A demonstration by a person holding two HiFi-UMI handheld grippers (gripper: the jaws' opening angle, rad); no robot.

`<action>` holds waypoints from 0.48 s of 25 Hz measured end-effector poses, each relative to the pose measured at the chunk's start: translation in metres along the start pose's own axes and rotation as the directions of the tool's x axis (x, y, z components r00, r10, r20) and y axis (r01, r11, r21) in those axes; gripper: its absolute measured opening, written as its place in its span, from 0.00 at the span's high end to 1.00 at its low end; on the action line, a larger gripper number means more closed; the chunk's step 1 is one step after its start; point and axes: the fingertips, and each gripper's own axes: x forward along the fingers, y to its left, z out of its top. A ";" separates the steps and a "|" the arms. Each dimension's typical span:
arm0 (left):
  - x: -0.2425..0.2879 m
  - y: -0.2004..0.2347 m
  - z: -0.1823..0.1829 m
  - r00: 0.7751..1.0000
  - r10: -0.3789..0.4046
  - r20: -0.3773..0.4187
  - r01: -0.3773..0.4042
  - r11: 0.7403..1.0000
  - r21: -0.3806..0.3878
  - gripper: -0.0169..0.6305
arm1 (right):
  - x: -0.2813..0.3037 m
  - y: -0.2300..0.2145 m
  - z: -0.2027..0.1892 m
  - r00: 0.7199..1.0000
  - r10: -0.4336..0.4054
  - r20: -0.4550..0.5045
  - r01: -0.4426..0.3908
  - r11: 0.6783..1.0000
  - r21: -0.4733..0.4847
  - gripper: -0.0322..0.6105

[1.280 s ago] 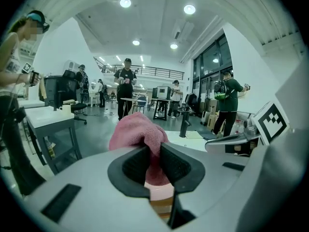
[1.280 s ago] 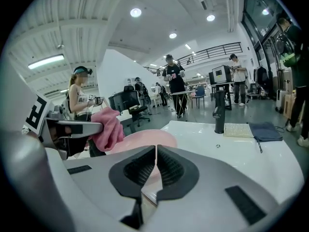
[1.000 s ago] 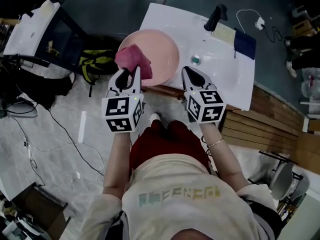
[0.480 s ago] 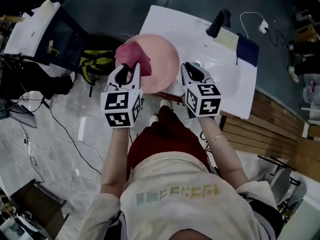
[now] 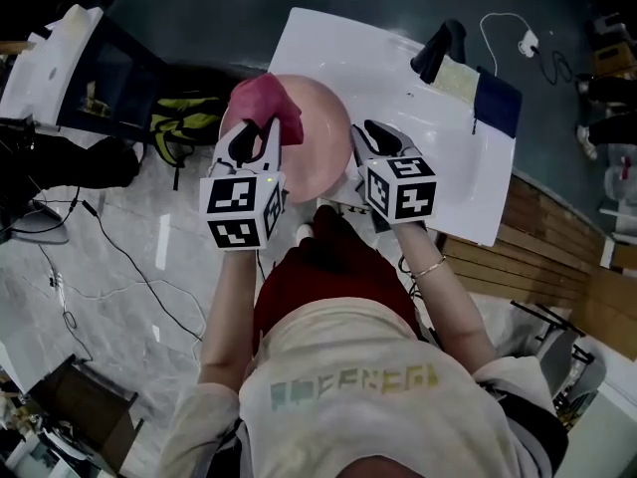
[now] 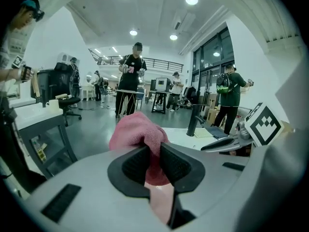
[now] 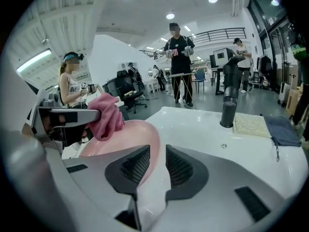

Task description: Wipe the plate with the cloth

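Observation:
A pink plate (image 5: 311, 137) sits at the near left corner of the white basin counter (image 5: 438, 157), overhanging its edge. A pink cloth (image 5: 265, 100) lies bunched on the plate's left side, and my left gripper (image 5: 257, 135) is shut on it. In the left gripper view the cloth (image 6: 137, 132) bulges out above the shut jaws. My right gripper (image 5: 370, 135) is at the plate's right rim. In the right gripper view the plate (image 7: 125, 139) runs in between the nearly shut jaws of that gripper (image 7: 157, 166), with the cloth (image 7: 106, 115) beyond.
A black faucet (image 5: 438, 48), a yellow pad (image 5: 453, 76) and a dark blue cloth (image 5: 495, 98) are at the counter's far side. A drain (image 7: 223, 145) is mid-counter. A backpack (image 5: 184, 127) and cables lie on the floor at left. People stand in the hall behind.
My right gripper has moved left onto the plate's right rim. The left gripper has carried the cloth a little toward the plate's far left edge.

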 end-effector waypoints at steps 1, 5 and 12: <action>0.004 0.001 0.000 1.000 -0.002 -0.005 0.002 1.000 -0.003 0.87 | 0.004 0.000 -0.001 1.000 0.010 -0.012 -0.010 1.000 0.003 0.80; 0.017 0.001 -0.003 1.000 -0.007 -0.024 0.007 1.000 -0.014 0.87 | 0.015 -0.001 -0.006 0.998 0.034 -0.046 -0.034 0.999 0.000 0.79; 0.036 0.003 -0.010 0.998 -0.020 -0.059 0.018 0.999 -0.034 0.87 | 0.037 -0.004 -0.013 0.992 0.071 -0.106 -0.070 0.997 0.017 0.79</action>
